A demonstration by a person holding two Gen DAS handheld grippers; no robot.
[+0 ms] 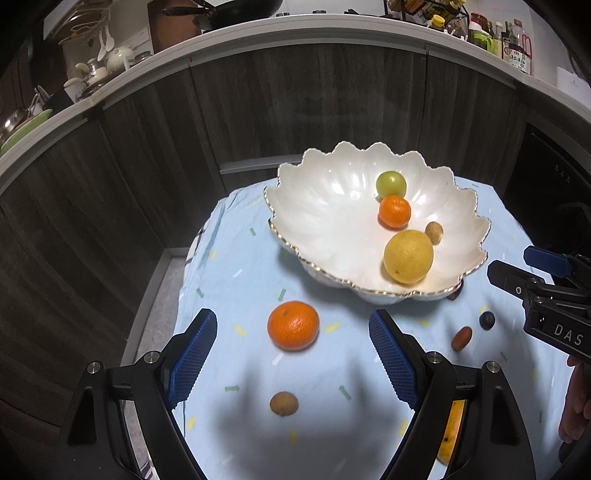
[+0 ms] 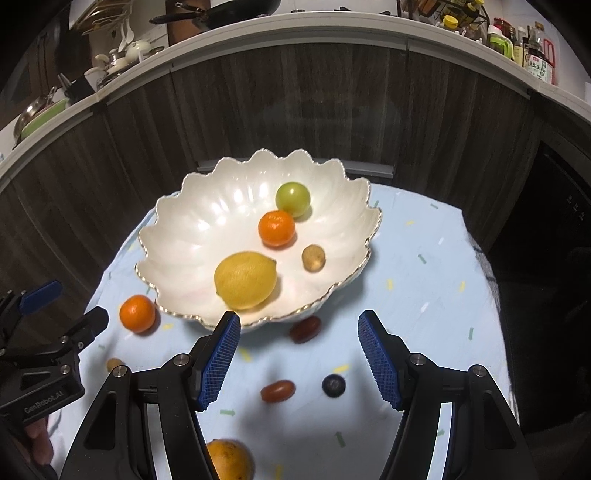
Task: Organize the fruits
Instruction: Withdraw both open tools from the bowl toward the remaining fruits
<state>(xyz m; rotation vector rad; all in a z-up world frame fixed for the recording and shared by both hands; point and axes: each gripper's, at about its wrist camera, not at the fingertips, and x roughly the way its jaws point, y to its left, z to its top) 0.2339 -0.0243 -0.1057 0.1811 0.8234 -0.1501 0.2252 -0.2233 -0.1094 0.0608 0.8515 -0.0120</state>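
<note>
Through your left wrist camera you see a small table with a light blue cloth point(image 1: 240, 266) that has little green and yellow marks on it. Behind it stands a dark wood cabinet wall point(image 1: 314, 103) under a white counter point(image 1: 258, 27) crowded with bottles, pans and cups.

The white shell-shaped bowl with a gold rim point(image 1: 321, 218) sits at 1 o'clock from the middle of the view. Four fruits lie in it: one green round fruit point(image 1: 390, 183), one small orange mandarin point(image 1: 394, 211), one big yellow lemon point(image 1: 407, 256) and one small brown round fruit point(image 1: 434, 232).

On the cloth, one bigger orange mandarin point(image 1: 293, 325) lies straight ahead of your left gripper point(image 1: 293, 356), at 12 o'clock from it. Its blue pads are wide apart and hold nothing. One brown nut-like fruit point(image 1: 283, 404) lies between the fingers, touching neither. At 3 o'clock are one red oval fruit point(image 1: 461, 338) and one dark blueberry point(image 1: 487, 320).

Through your right wrist camera the same bowl point(image 2: 192, 236) is at 11 o'clock, with the same four fruits. Your right gripper point(image 2: 299, 356) has its blue pads apart, empty. Between its fingers lie one red oval fruit point(image 2: 277, 390) and one blueberry point(image 2: 333, 385). One dark red grape point(image 2: 305, 329) sits just beside the bowl's near edge. One orange fruit point(image 2: 229, 459) shows at 6 o'clock, partly hidden.
</note>
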